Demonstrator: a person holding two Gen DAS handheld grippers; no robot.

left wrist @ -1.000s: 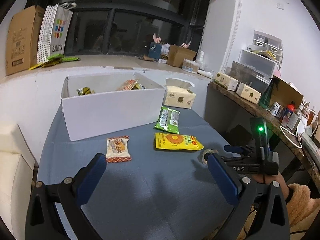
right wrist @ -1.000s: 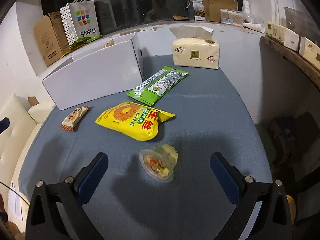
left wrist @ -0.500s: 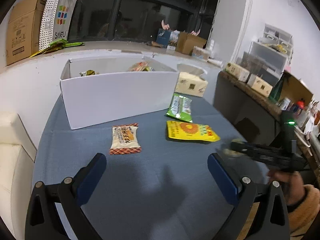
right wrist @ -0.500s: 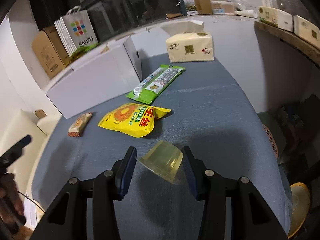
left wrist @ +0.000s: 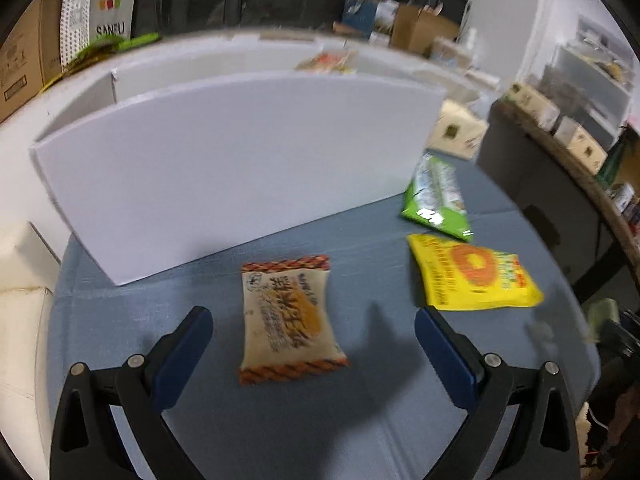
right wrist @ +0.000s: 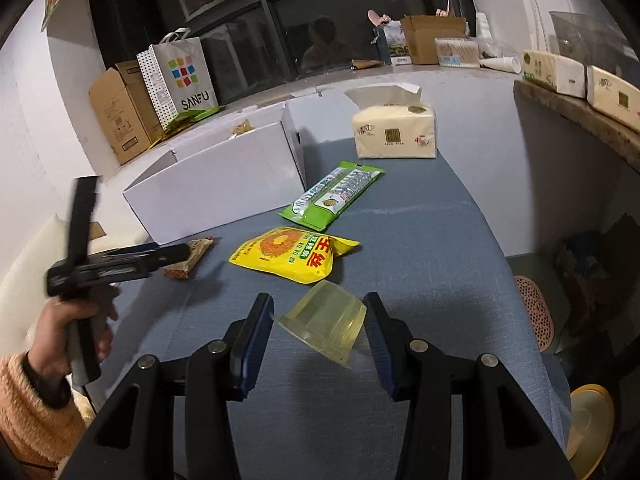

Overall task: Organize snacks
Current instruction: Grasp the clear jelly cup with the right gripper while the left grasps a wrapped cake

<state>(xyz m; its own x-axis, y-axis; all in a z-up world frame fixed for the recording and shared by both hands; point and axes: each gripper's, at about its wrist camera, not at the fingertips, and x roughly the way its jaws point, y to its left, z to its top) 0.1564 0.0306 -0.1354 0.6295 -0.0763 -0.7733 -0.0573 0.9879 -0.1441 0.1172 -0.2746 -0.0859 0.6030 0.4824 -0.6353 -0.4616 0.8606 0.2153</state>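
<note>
The right claw grips a yellowish jelly cup, tilted, between its blue pads above the grey-blue worktop. Just beyond lie a yellow snack bag and a green packet, the latter beside a white box, with a tissue pack farther back. At left, the left claw reaches over a small orange-trimmed snack pack, its fingers hard to make out
</note>
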